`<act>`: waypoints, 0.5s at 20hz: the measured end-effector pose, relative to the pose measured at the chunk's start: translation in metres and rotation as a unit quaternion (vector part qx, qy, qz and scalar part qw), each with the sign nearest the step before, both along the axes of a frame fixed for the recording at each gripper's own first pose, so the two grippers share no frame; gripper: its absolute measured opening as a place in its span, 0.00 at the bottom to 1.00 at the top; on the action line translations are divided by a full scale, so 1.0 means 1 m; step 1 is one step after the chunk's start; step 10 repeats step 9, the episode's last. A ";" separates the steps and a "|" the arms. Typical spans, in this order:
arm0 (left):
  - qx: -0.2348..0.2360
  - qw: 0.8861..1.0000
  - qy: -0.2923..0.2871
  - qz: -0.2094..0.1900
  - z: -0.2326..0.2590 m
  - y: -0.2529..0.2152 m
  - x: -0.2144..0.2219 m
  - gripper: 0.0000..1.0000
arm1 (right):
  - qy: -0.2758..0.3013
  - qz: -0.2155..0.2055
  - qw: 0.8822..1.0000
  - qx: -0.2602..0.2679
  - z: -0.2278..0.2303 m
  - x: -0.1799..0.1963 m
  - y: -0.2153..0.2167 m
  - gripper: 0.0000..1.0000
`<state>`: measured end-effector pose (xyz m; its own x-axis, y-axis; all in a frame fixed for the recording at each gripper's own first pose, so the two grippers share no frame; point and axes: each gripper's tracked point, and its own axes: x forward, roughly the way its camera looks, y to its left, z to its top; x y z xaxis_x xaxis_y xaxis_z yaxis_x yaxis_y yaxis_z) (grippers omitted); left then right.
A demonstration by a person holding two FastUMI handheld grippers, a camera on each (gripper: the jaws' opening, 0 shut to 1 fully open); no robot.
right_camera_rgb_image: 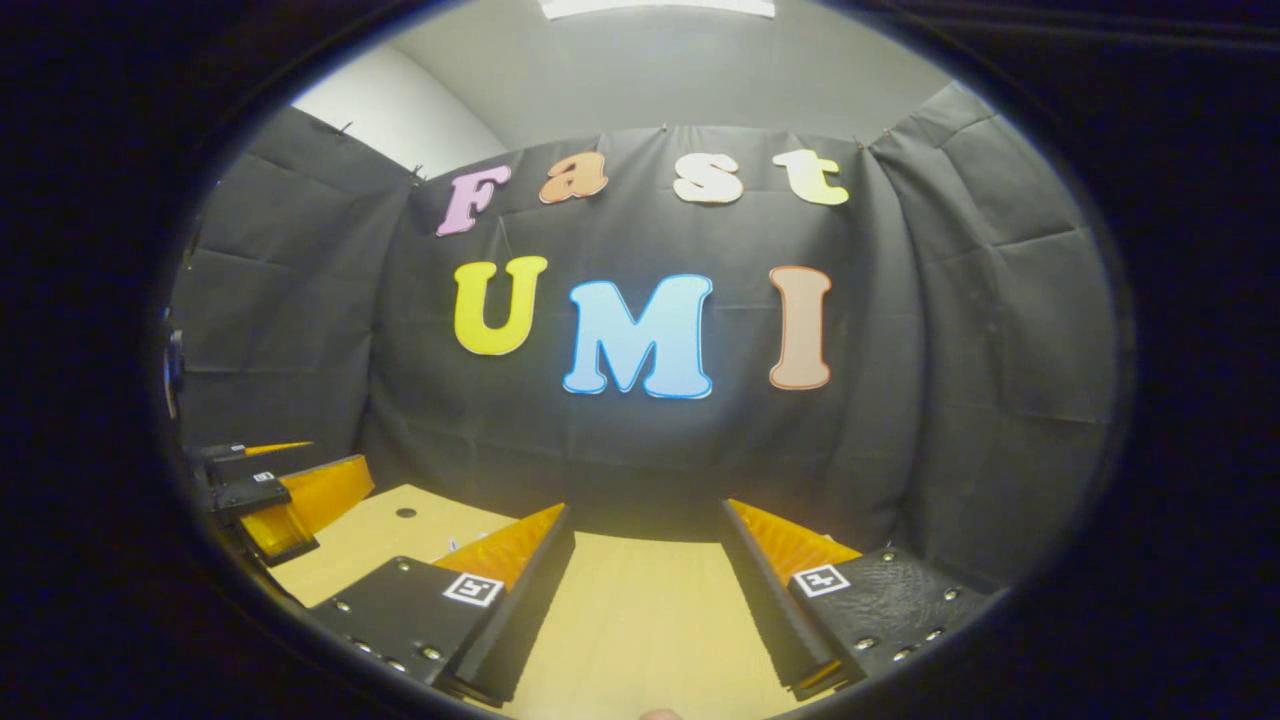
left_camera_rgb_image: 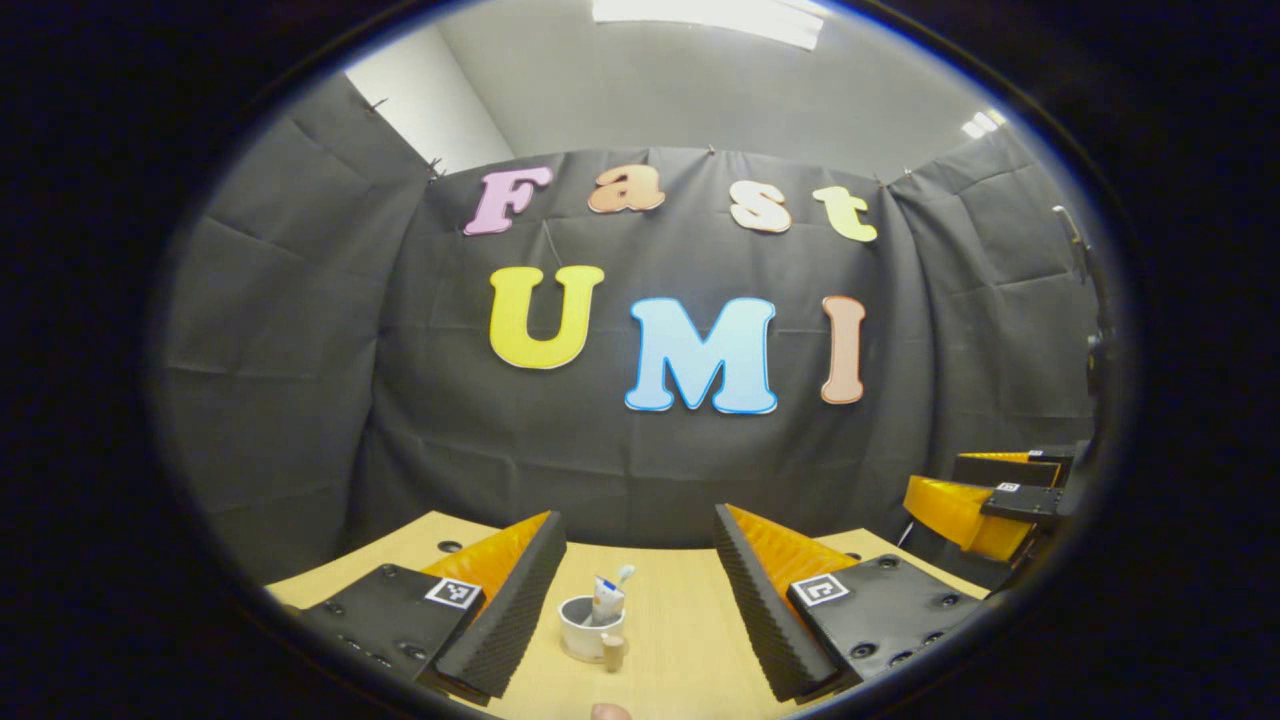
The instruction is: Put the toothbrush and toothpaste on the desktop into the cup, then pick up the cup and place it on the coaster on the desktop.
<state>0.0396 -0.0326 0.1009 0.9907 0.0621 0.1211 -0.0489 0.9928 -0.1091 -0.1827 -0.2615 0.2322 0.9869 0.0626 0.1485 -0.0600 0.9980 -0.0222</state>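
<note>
In the left gripper view a white cup (left_camera_rgb_image: 588,628) stands on the wooden desktop (left_camera_rgb_image: 680,620), between and beyond my left gripper's fingers. A toothpaste tube (left_camera_rgb_image: 605,598) and a toothbrush head (left_camera_rgb_image: 624,574) stick up out of it. A small tan object (left_camera_rgb_image: 613,651) stands against the cup's near side. My left gripper (left_camera_rgb_image: 640,560) is open, held above the desk, nothing between its fingers. The right gripper (left_camera_rgb_image: 985,500) shows at the far right of this view, off the desk edge. In the right gripper view my right gripper (right_camera_rgb_image: 645,535) is open over bare desktop (right_camera_rgb_image: 630,620), and the left gripper (right_camera_rgb_image: 285,490) shows at the far left.
The black cloth wall (left_camera_rgb_image: 640,450) closes off the desk's far edge. A small dark hole (left_camera_rgb_image: 449,546) marks the desktop's back left corner, and shows as a hole (right_camera_rgb_image: 405,512) in the right gripper view.
</note>
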 end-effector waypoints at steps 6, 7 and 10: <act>0.002 1.000 -0.001 0.012 0.001 0.007 -0.009 0.96 | -0.006 0.013 1.000 -0.011 0.001 -0.005 0.008 0.89; 0.003 1.000 -0.001 0.012 0.002 0.007 -0.011 0.96 | -0.006 0.016 1.000 -0.013 0.002 -0.006 0.010 0.89; 0.004 1.000 -0.002 0.012 0.003 0.007 -0.013 0.96 | -0.006 0.017 1.000 -0.016 0.003 -0.007 0.011 0.89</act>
